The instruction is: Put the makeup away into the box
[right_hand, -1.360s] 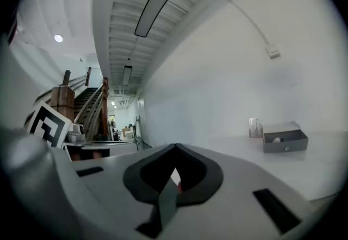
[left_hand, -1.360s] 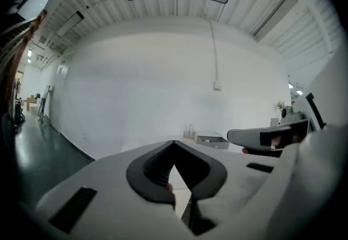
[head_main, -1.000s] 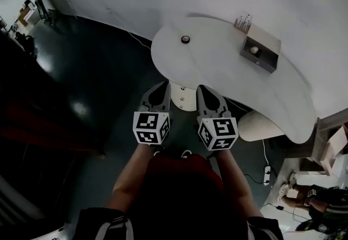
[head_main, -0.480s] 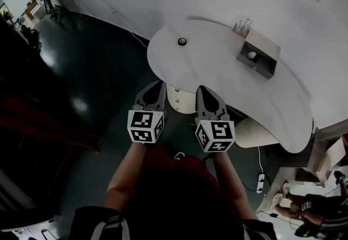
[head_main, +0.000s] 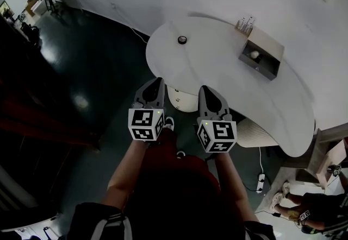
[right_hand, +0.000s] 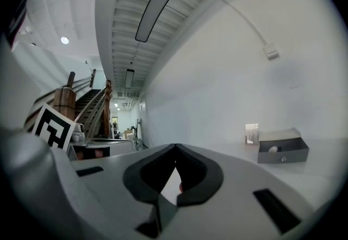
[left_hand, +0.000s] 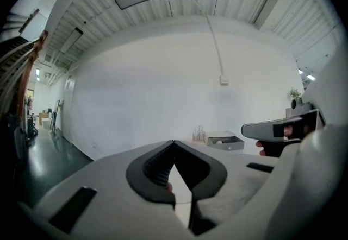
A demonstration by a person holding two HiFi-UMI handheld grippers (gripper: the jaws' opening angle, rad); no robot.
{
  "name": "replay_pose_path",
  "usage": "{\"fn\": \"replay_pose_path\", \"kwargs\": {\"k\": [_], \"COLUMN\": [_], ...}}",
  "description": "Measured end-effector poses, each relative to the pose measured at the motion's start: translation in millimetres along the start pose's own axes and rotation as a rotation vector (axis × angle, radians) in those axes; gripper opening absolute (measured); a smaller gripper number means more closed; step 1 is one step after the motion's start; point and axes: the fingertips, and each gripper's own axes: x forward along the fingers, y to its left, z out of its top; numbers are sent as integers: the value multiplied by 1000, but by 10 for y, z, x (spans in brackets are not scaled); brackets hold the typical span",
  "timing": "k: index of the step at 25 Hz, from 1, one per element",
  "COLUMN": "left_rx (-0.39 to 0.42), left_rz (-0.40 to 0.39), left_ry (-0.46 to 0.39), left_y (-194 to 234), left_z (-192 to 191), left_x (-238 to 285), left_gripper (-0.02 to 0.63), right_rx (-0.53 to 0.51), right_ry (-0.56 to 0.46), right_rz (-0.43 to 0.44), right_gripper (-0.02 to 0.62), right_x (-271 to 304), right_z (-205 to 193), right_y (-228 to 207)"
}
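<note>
both grippers shut and empty at the near edge of the bench

the makeup (head_main: 182, 39) is a small round pot, dark around the rim with a paler middle. it sits alone near the far left edge of the white bench (head_main: 217, 70). the box (head_main: 269, 43) stands well apart from it, by the far right edge and close to the wall. it is a pale, beige-topped case, and its dark grey drawer (head_main: 260, 62) is pulled open toward the middle of the bench. a small white rounded thing (head_main: 254, 55) lies inside the drawer, and the drawer front carries a small knob (right_hand: 283, 159). a cluster of slim bottles (head_main: 244, 21) stands just beside the box on its far left side; whether they touch it i cannot tell.

the left gripper (head_main: 157, 79) and the right gripper (head_main: 204, 88) are held side by side at the near edge of the bench, pointing roughly level across it. in each gripper view the jaw tips are pressed together with nothing between them. neither gripper touches the makeup or the box; both things lie well ahead of the tips.
</note>
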Motion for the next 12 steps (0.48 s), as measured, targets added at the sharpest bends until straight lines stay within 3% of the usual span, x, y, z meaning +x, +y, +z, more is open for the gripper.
{"fn": "replay_pose_path", "kwargs": {"k": [12], "left_rx": [3], "left_rz": [-13], "left_ry": [63], "left_y": [266], "left_z": [-122], "left_x": [887], "left_gripper": [21], "right_rx": [-2], "right_ry": [61], "right_rz": [-21], "right_gripper": [14], "right_x": [698], "right_z": [-76], "right_y": [-336]}}
